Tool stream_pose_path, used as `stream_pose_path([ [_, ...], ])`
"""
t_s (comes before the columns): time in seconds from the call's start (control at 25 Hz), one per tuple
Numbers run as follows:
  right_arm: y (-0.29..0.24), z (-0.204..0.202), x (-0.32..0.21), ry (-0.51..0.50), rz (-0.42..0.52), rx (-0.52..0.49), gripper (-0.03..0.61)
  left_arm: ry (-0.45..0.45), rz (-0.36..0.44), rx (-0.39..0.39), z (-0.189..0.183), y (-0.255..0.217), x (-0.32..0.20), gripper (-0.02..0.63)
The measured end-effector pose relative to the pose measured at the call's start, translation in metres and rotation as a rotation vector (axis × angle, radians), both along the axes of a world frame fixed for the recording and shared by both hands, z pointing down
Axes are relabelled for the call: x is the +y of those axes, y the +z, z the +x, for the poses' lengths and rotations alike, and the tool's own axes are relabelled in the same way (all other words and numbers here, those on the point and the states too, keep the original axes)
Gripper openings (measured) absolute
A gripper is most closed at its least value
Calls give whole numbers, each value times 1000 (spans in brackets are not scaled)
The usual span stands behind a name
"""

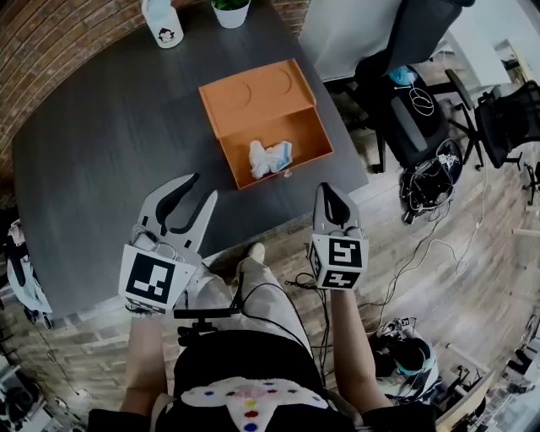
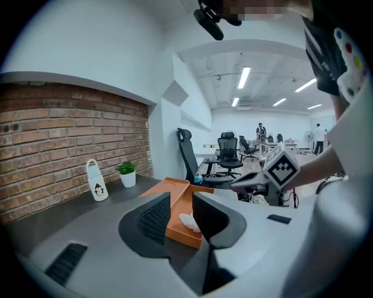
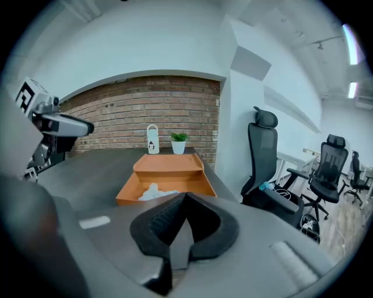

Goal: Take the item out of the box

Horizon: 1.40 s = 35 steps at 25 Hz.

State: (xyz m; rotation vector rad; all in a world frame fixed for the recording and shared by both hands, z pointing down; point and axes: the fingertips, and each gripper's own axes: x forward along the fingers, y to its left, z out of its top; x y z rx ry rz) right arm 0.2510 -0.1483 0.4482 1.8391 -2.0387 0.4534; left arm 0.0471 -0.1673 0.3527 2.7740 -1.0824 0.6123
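Observation:
An open orange box (image 1: 297,140) lies on the dark round table (image 1: 101,152), its lid folded back. Inside it sits a crumpled white and blue item (image 1: 270,157), also seen in the left gripper view (image 2: 189,220) and the right gripper view (image 3: 152,192). My left gripper (image 1: 204,186) is open and empty, over the table's near edge, short of the box and to its left. My right gripper (image 1: 327,192) is shut on nothing, just off the table's edge near the box's front right corner. Both point toward the box (image 3: 169,169).
A white bottle with a penguin print (image 1: 163,23) and a small potted plant (image 1: 230,12) stand at the table's far side by the brick wall. Office chairs (image 1: 405,51) and tangled cables (image 1: 422,181) fill the wooden floor to the right.

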Motion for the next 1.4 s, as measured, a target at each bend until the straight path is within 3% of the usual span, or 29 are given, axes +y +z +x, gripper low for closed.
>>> stream_pose_path([
  [0.36, -53, 5, 16, 8, 111, -8, 9, 103, -20, -74, 40, 20, -16, 107],
  [0.76, -58, 22, 27, 23, 117, 20, 9, 270, -101, -173, 96, 72, -38, 124],
  [1.4, -46, 43, 35, 62, 89, -25, 9, 429, -235, -465, 129, 164, -63, 138],
])
